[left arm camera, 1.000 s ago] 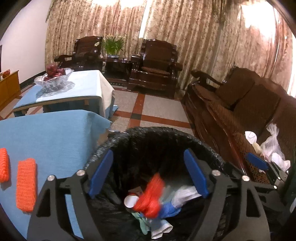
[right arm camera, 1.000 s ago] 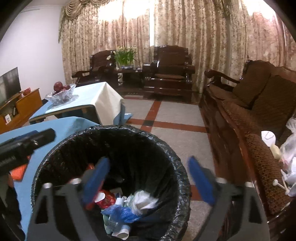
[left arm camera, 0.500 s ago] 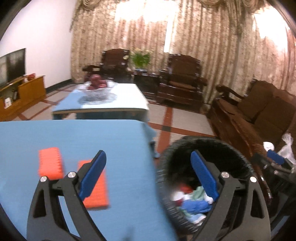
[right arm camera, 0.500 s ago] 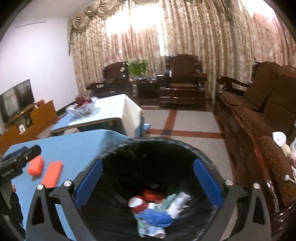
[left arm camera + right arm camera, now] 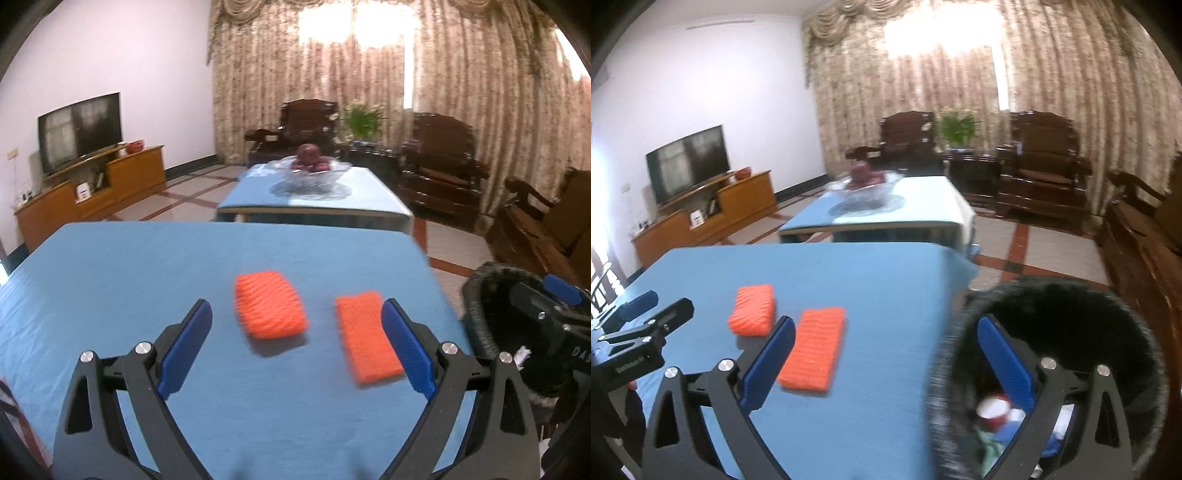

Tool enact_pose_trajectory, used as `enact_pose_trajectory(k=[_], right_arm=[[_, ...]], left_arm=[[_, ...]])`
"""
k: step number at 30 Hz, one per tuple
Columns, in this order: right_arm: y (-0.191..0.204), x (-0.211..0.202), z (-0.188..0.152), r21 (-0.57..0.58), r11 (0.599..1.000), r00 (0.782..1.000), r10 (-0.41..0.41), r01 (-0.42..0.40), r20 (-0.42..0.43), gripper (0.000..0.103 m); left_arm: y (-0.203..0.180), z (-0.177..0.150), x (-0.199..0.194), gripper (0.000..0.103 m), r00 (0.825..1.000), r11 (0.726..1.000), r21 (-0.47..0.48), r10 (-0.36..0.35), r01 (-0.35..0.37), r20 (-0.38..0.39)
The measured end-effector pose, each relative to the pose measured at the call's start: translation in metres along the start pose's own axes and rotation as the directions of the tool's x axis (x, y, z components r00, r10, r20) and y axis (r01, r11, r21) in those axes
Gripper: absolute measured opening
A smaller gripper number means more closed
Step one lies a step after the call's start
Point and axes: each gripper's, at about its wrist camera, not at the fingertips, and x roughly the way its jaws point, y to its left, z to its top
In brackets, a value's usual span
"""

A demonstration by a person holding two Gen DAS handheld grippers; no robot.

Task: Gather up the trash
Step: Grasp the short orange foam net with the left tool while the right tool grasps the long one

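Two orange sponges (image 5: 270,304) are seen on the blue table (image 5: 147,266), dead ahead of the wide-open, empty left gripper (image 5: 295,339), their long axes running away from it; it is nearer.

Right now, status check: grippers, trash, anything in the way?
Left gripper open, empty. Right gripper open, empty. Two orange foam nets lie on the blue tablecloth; lined trash bin beside the table. No obstruction seen.

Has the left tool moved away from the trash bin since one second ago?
Yes. The left tool swung left: the trash bin, earlier centred between its fingers, now sits at the right edge, and the orange sponges lie between them.
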Motion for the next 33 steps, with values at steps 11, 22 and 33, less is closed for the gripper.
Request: enact_pose_trajectory(k=[11, 22, 33], right_arm=[[0.069, 0.089, -0.029, -0.046, 0.999, 0.991, -0.016, 0.009, -0.135, 0.094], [0.075, 0.128, -0.052, -0.056, 0.998, 0.955, -0.007, -0.01, -0.297, 0.048], [0.056, 0.113, -0.046, -0.042, 0.999, 0.965, 0.018, -0.031, -0.263, 0.0]], left_arm=[[0.068, -0.021, 0.032, 0.09, 0.995, 0.995, -0.06, 0.071, -0.075, -0.071], [0.08, -0.028, 0.045, 0.09, 0.994, 0.994, -0.073, 0.07, -0.076, -0.08], [0.054, -0.019, 0.075, 0.09, 0.993, 0.997, -0.07, 0.021, -0.029, -0.116]])
